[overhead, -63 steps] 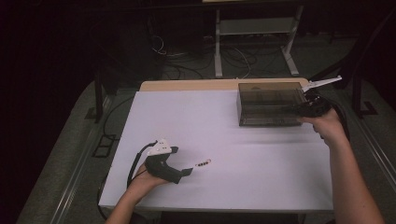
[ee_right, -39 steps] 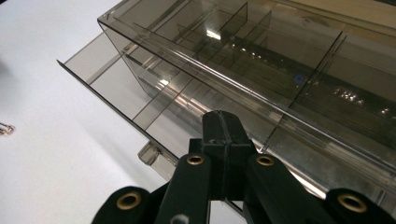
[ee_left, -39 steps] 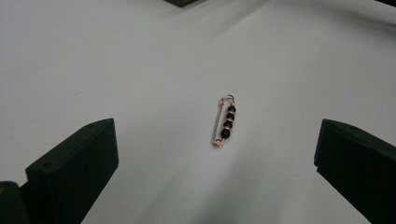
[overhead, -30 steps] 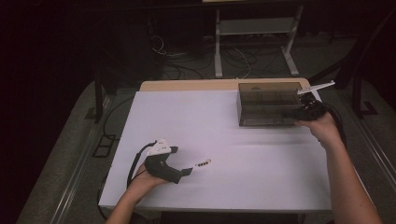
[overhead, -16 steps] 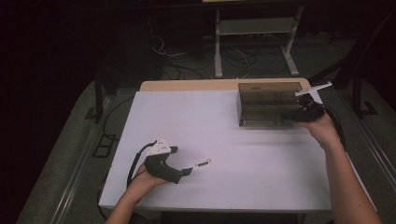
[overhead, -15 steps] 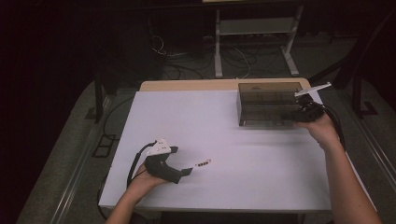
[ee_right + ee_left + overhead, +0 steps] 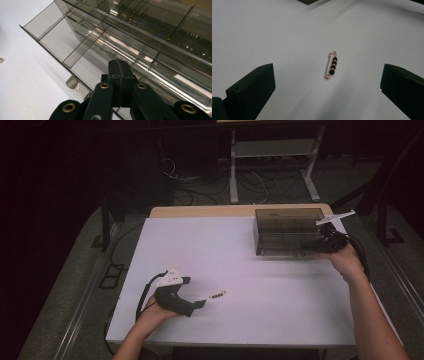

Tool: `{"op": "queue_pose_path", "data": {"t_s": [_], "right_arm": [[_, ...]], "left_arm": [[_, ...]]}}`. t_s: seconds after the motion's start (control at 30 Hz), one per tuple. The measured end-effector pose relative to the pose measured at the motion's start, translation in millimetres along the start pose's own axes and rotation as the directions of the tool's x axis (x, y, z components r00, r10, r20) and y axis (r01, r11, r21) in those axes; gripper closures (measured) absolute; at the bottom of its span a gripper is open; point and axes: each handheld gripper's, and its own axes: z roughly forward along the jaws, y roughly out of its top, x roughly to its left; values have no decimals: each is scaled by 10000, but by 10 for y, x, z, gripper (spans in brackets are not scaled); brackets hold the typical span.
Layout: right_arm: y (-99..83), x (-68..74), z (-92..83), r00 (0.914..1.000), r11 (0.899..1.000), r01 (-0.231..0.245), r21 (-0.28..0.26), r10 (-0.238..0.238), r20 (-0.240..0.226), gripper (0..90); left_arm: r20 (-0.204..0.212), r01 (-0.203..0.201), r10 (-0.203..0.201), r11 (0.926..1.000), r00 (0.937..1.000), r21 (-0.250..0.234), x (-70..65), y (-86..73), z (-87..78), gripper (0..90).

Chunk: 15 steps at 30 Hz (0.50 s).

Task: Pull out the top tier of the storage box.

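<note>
- No brand, label or writing can be read on anything.
- One white table [image 7: 280,290], with two hand-held grippers at work on it.
- One beaded safety pin [image 7: 331,65]: copper-coloured wire strung with four black beads, lying flat on the table just ahead of the left gripper [image 7: 197,304], between its jaws and touching neither.
- The left gripper's jaws are spread wide, released, with nothing grasped.
- One smoky clear plastic organiser box [image 7: 285,231] at the table's far right, with one drawer [image 7: 75,47] pulled out, split by dividers into compartments.
- The right gripper [image 7: 119,75] has its jaws clenched together, held low over the drawer; whether they touch it I cannot tell.
</note>
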Motion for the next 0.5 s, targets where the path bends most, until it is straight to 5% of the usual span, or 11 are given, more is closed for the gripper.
{"op": "queue_pose_path", "data": {"t_s": [0.5], "right_arm": [[-37,27,-17,9999,9998,-22,187,24,-124,891]], "left_arm": [[31,-29,29,10000,10000,-17,0,10,7,0]]}}
